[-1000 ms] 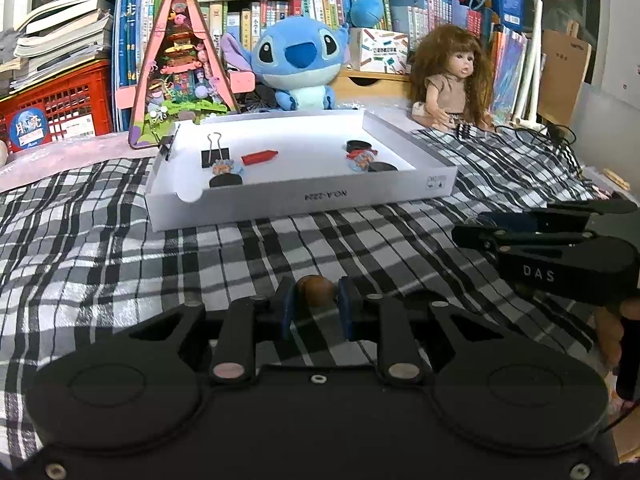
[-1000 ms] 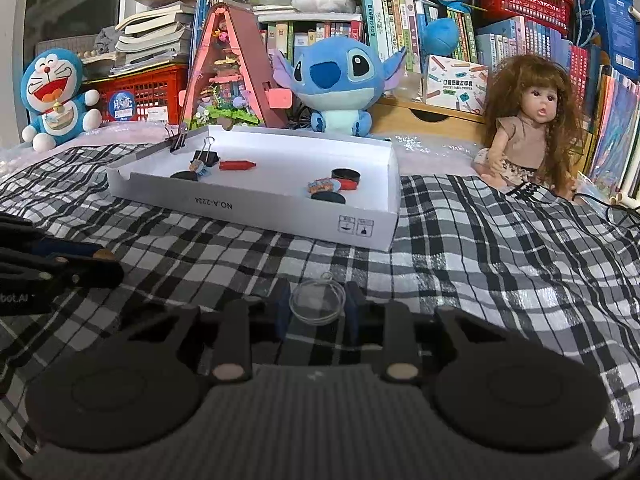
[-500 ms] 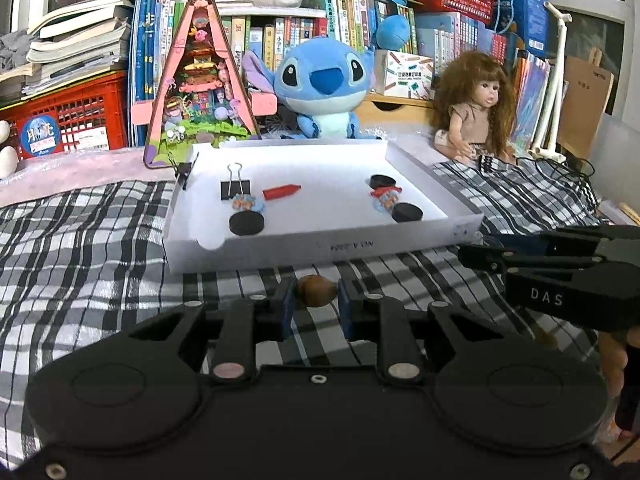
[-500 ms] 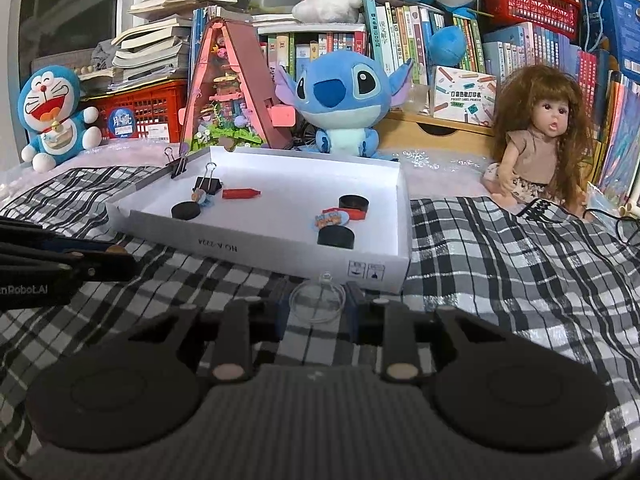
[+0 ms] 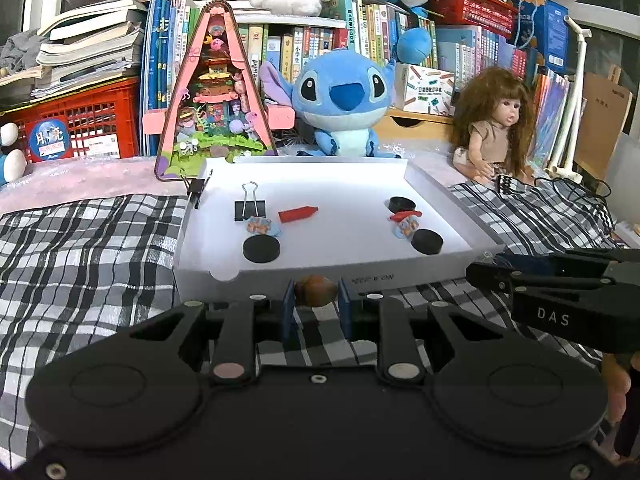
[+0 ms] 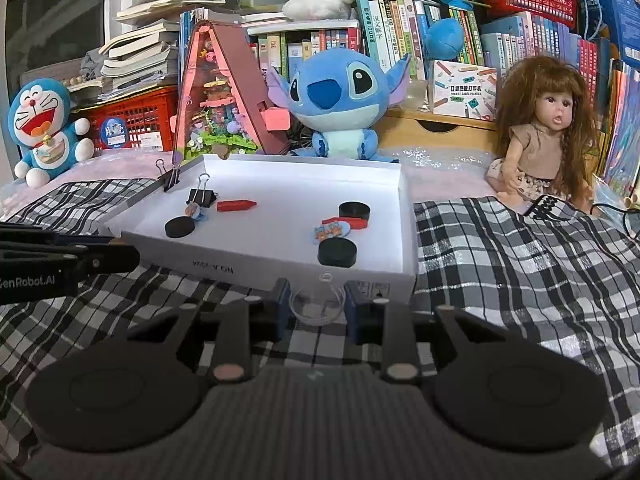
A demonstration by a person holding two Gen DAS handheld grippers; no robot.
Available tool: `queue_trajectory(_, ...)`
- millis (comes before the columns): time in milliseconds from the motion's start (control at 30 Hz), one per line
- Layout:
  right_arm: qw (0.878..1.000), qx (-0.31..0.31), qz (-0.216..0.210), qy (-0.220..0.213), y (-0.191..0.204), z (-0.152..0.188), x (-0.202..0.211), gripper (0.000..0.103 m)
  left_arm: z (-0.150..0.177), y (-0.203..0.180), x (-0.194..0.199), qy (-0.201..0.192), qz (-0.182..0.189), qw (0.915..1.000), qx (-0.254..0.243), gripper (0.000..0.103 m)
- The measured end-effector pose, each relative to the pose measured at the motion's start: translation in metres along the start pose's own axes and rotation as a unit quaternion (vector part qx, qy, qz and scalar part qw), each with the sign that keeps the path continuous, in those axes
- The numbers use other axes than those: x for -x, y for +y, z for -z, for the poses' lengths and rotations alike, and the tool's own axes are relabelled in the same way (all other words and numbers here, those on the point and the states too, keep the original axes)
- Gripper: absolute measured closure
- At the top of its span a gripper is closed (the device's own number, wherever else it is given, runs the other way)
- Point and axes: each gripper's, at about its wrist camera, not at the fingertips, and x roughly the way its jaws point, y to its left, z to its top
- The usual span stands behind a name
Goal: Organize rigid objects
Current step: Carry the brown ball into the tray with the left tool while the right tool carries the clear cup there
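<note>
My left gripper (image 5: pixel 315 304) is shut on a small brown rounded piece (image 5: pixel 316 290), held just short of the front wall of the white shallow box (image 5: pixel 384 278). My right gripper (image 6: pixel 317 308) is shut on a clear round disc (image 6: pixel 317 306) near the box's (image 6: pixel 256 270) front right corner. Inside the box lie black discs (image 5: pixel 261 248), a black binder clip (image 5: pixel 250 208), a red crayon-like piece (image 5: pixel 298 213) and small colourful pieces (image 5: pixel 406 225). The right gripper's arm (image 5: pixel 560 292) shows at the right of the left wrist view.
A checked cloth (image 6: pixel 520 264) covers the surface. Behind the box stand a blue plush (image 5: pixel 344 100), a pink triangular toy house (image 5: pixel 214 100), a doll (image 6: pixel 548 132), a red crate (image 5: pixel 84 124) and shelves of books. A second binder clip (image 6: pixel 170 176) grips the box's far left corner.
Both grippers have moved toward the box with their pieces still held; the box now looks larger and nearer in both views.
</note>
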Motion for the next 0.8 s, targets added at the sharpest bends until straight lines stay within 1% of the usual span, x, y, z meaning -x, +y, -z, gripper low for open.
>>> queue_trajectory(267, 1.0, -0.012, -0.003, 0.004, -0.002, -0.009, -0.01, 0.069, -0.011, 0.004, -0.01, -0.005, -0.01, 0.9999, 0.011, 0.081)
queue_trajectory(500, 1.0, -0.027, -0.004, 0.009, -0.003, -0.02, -0.023, 0.069, -0.019, 0.009, -0.024, -0.001, -0.02, 0.9996, 0.02, 0.081)
queue_trajectory(800, 0.999, -0.031, -0.005, 0.013, -0.001, -0.031, -0.036, 0.069, -0.028, 0.016, -0.039, 0.004, -0.031, 0.9991, 0.029, 0.081)
